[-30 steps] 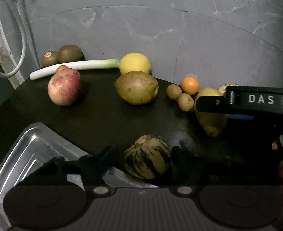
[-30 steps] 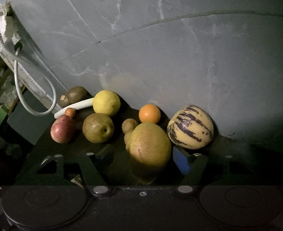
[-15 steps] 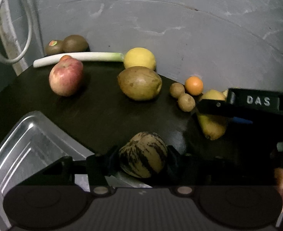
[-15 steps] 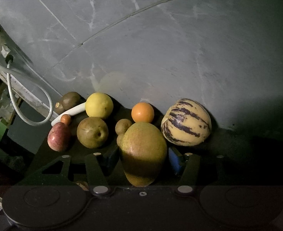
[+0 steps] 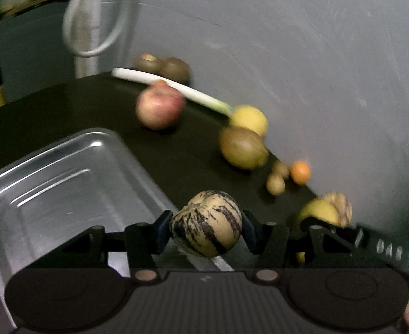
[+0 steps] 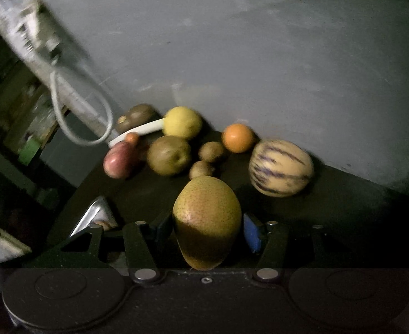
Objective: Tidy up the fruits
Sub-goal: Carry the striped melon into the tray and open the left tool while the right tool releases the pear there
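Your left gripper [image 5: 206, 229] is clamped on the striped melon [image 5: 206, 222], its jaws having just closed in on it, pads pressing the fruit's two flanks across its widest part so the round body cannot roll out. The melon hangs over the near corner of the metal tray [image 5: 51, 172], which makes sense if the tray is where the fruit is meant to be gathered; it is empty so far as this view shows. Your right gripper [image 6: 207, 232] has likewise just closed and grips the mango [image 6: 206, 220], taken across its middle with the narrow end toward the camera, which keeps the long fruit from pivoting. It sits low over the dark table [image 6: 343, 208], with the tray's corner [image 6: 91, 214] off to its left. The rest waits in a loose row against the wall: a second striped melon [image 6: 281, 167], an orange [image 6: 238, 137], a lemon [image 6: 182, 122], a pear [image 6: 169, 154], an apple [image 6: 119, 160] and a leek [image 6: 137, 132]. Motion blur softens the left view, so whether the melon already touches the tray rim is hard to say.
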The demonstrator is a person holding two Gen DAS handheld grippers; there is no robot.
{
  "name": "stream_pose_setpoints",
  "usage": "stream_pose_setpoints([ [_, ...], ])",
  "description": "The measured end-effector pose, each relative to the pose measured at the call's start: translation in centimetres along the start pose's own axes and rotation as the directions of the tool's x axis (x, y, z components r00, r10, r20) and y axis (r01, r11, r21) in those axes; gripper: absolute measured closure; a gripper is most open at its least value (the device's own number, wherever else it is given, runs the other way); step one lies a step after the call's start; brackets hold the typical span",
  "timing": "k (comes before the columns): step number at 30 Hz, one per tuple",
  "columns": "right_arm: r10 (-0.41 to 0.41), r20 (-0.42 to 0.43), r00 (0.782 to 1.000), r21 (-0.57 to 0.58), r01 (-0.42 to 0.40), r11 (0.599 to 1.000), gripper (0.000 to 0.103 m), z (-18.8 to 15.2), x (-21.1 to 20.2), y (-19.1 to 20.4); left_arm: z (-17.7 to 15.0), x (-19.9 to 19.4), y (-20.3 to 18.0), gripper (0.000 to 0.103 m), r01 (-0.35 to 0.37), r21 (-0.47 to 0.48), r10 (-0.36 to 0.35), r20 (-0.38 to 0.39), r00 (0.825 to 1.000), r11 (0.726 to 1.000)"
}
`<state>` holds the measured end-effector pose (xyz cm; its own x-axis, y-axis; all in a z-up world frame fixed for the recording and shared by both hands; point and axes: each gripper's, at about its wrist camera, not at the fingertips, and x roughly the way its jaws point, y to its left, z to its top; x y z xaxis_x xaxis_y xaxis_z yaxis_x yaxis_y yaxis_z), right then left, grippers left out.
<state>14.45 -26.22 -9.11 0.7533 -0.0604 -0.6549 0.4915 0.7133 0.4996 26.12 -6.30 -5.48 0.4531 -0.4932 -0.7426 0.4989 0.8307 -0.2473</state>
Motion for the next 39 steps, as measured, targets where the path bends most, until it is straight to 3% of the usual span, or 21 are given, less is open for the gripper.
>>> stream_pose_setpoints([
  [6, 0.098, -0.058, 0.994, -0.142, -0.105, 0.984, 0.047, 0.0, 0.7, 4.4, 0.3, -2.5, 5.1, 0.047, -0.110, -0.183, 0.125, 0.074, 0.989, 0.977],
  [11, 0.198, -0.169, 0.966, -0.262, -0.237, 0.935, 0.047, 0.4, 3.9, 9.7, 0.4, -3.7, 9.9, 0.047, -0.227, -0.318, 0.265, 0.081, 0.961, 0.921],
  [16, 0.254, -0.262, 0.931, -0.331, -0.334, 0.882, 0.047, 0.4, 8.0, 14.3, 0.5, -3.8, 13.8, 0.047, -0.293, -0.397, 0.347, 0.070, 0.935, 0.870],
  [22, 0.189, -0.336, 0.923, -0.527, -0.350, 0.774, 0.047, -0.3, 12.1, 18.6, 0.8, -2.5, 15.5, 0.047, -0.317, -0.446, 0.375, 0.046, 0.926, 0.837],
  [26, 0.159, -0.383, 0.910, -0.535, -0.359, 0.765, 0.047, -0.4, 13.6, 19.2, 0.2, -2.1, 16.1, 0.046, -0.326, -0.463, 0.382, 0.029, 0.924, 0.824],
  [30, 0.156, -0.370, 0.916, -0.585, -0.360, 0.726, 0.047, -0.8, 13.9, 20.1, 0.2, -1.7, 15.9, 0.046, -0.340, -0.440, 0.387, 0.017, 0.922, 0.831],
  [36, 0.149, -0.353, 0.924, -0.624, -0.351, 0.698, 0.045, -1.0, 13.9, 20.3, -0.1, -1.5, 16.1, 0.046, -0.318, -0.462, 0.358, -0.002, 0.934, 0.828],
  [39, 0.138, -0.358, 0.923, -0.641, -0.351, 0.683, 0.037, -1.2, 13.9, 20.2, -0.1, -1.7, 15.9, 0.038, -0.312, -0.466, 0.349, -0.006, 0.937, 0.828],
])
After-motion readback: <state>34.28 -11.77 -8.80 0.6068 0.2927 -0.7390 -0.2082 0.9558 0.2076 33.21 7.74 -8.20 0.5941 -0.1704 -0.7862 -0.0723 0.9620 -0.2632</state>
